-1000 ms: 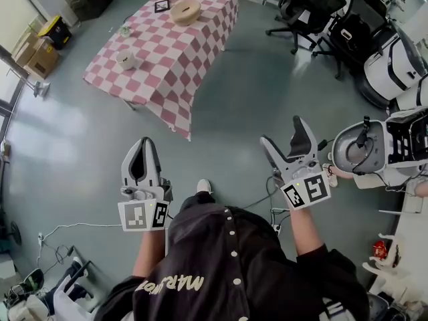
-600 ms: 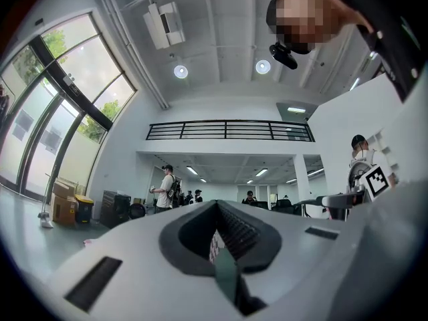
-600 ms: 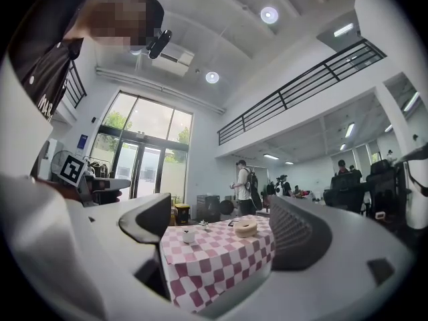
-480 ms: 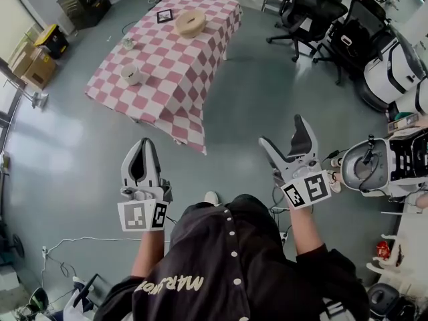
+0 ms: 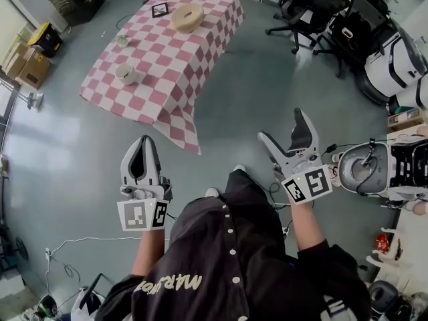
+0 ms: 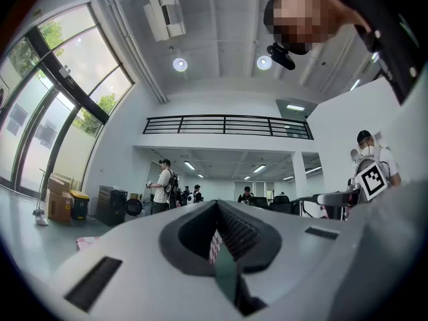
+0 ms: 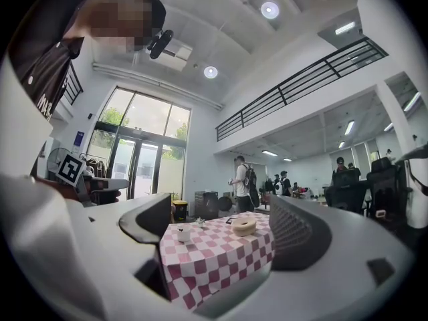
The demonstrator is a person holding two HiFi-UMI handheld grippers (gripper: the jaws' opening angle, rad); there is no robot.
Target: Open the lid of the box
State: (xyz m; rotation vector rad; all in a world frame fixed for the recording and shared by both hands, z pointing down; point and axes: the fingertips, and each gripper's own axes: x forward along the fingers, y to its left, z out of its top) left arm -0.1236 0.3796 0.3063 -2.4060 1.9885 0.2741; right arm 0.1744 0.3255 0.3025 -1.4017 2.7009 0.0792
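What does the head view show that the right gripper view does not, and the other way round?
Only the head view: the cardboard boxes by the wall and the person's shoe.
Only the right gripper view: the ceiling lights, the balcony railing, the windows and people standing at the back.
Both: the table with its checked cloth, the round box and the cup on it, the left gripper, shut, and the right gripper, open and empty.
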